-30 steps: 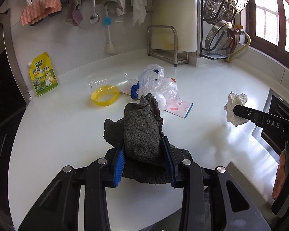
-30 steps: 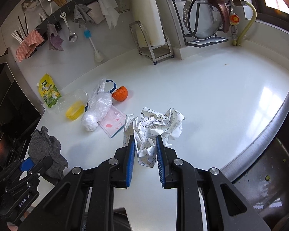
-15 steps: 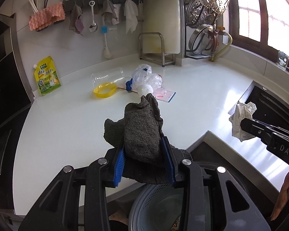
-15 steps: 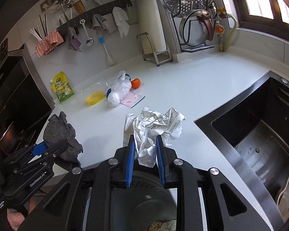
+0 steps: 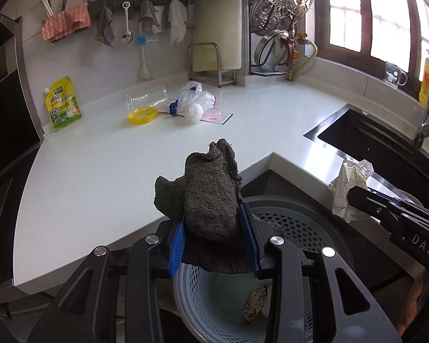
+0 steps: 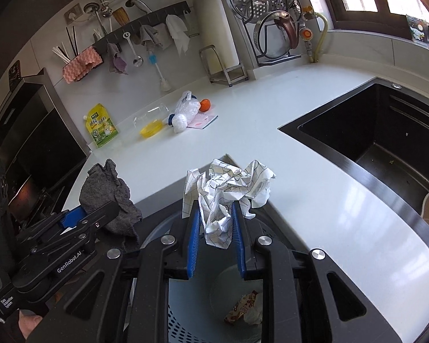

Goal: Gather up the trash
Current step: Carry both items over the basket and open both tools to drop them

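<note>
Crumpled paper (image 6: 228,197) in right gripper (image 6: 216,245) (over bin (image 6: 186,323))

White L-shaped countertop (image 5: 105,171), glossy, with a black sink (image 6: 386,131) sunk into its right run. Far side near the wall held a cluster: yellow dish (image 5: 142,115), clear plastic cup (image 5: 146,95) lying on its side just behind it, crumpled clear plastic bag (image 5: 196,100), pink-printed card (image 5: 216,115) flat under the bag's edge, orange fruit (image 6: 205,104) just beside the bag. Yellow-green refill pouch (image 5: 62,103) stood against the backsplash, left. Metal rack (image 5: 211,65) stood at the back.
</note>
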The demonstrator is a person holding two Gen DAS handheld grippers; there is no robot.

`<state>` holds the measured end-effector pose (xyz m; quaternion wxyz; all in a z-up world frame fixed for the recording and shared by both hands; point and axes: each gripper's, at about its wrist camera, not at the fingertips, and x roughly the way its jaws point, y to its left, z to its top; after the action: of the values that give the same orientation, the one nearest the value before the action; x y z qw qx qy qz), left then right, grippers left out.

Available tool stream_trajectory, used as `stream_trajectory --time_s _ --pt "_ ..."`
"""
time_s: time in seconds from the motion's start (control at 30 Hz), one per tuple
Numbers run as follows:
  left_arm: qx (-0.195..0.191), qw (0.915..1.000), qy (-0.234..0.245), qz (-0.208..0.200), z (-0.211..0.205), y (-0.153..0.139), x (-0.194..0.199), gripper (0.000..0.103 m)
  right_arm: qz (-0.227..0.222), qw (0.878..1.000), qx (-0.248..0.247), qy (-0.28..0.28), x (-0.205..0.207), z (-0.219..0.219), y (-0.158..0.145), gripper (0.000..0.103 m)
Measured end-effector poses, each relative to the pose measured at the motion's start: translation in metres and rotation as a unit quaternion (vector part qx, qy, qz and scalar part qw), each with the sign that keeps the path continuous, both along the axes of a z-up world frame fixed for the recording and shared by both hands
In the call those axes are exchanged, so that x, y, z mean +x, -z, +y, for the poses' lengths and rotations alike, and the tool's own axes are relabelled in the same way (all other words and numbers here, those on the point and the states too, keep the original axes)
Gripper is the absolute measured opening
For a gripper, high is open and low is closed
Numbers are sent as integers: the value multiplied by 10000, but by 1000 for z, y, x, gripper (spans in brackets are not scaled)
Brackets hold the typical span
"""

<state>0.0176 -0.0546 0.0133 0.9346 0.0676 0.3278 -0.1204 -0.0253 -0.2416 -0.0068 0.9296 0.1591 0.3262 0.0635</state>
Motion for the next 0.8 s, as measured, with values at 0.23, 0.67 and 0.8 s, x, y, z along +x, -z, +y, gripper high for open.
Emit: stream_trajectory --time_s 0.23,0.67,0.8 --pt "-84 9997 152 197 -2 14 -19 35 247 9996 -85 -50 -22 10 24 21" --pt "-146 9980 160 594 0 42 -22 35 587 9978 -252 -183 -32 25 48 22" --pt "-122 9975 136 677 1 49 -20 36 693 9970 -272 -225 -30 28 55 22"
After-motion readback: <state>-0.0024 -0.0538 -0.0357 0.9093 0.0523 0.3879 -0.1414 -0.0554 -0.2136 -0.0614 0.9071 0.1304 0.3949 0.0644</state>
